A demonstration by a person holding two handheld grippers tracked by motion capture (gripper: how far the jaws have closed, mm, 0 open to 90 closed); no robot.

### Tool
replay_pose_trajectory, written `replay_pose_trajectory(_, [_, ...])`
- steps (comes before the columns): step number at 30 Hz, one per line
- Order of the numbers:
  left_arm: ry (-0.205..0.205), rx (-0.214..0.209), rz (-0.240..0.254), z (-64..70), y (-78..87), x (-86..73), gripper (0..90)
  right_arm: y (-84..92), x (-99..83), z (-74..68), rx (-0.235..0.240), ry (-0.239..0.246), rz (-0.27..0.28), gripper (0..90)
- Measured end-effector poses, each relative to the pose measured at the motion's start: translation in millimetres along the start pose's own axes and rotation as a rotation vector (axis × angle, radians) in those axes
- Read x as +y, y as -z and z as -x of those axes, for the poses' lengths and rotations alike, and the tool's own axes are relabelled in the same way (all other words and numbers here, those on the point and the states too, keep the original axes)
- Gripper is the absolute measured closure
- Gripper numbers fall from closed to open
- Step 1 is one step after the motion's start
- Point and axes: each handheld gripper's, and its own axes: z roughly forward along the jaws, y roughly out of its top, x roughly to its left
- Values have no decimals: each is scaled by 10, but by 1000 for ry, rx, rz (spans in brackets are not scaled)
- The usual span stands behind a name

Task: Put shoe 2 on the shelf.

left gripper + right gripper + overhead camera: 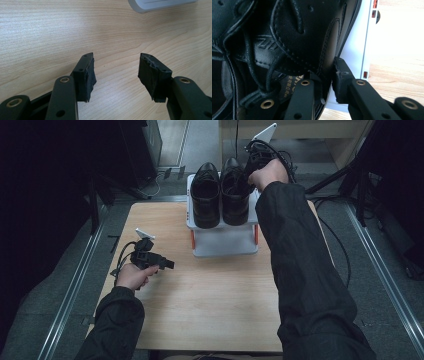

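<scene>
Straddling the side wall of the right-hand black leather lace-up shoe (294,37), the right hand-held gripper (328,82) has one jaw inside the shoe's opening and the other outside against the leather; from the right gripper view I can't quite tell whether the pads press or have let go, though the gap looks slightly slack, so I judge the grip is easing. That shoe (235,195) sits beside its twin, the left-hand black leather shoe (206,195), both on the top tier of a small white plastic two-tier shoe rack (225,245) at the far end of the pale wooden tabletop (210,300). Both shoes lie with their long axes running straight away from the person, toes toward the near side. The right arm, in a dark sleeve (300,270), stretches forward over the rack, so that hand is by far the nearer to the pair. The left hand-held gripper (165,264) rests low near the tabletop's left edge, well apart from the rack, its jaws spread wide with nothing between them, pads (88,77) hovering over bare wood. Any further nudge to the shoes would fall to the right hand, working along that near-far axis.
</scene>
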Motion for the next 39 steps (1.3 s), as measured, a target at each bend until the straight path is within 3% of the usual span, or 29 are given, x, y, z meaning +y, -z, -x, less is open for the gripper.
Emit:
replay_pose_trajectory(18, [1, 6, -7, -6, -15, 17, 462, -63, -83, 49, 28, 17, 23, 755])
replay_pose_trajectory(24, [2, 5, -7, -5, -18, 21, 462, -65, -91, 61, 27, 34, 28, 740])
replay_pose_trajectory(32, [-2, 9, -11, -5, -24, 22, 462, -20, -109, 84, -2, 74, 45, 653])
replay_pose_trajectory(39, [-4, 11, -14, 5, -28, 22, 461, 80, -147, 93, 38, 99, 74, 623])
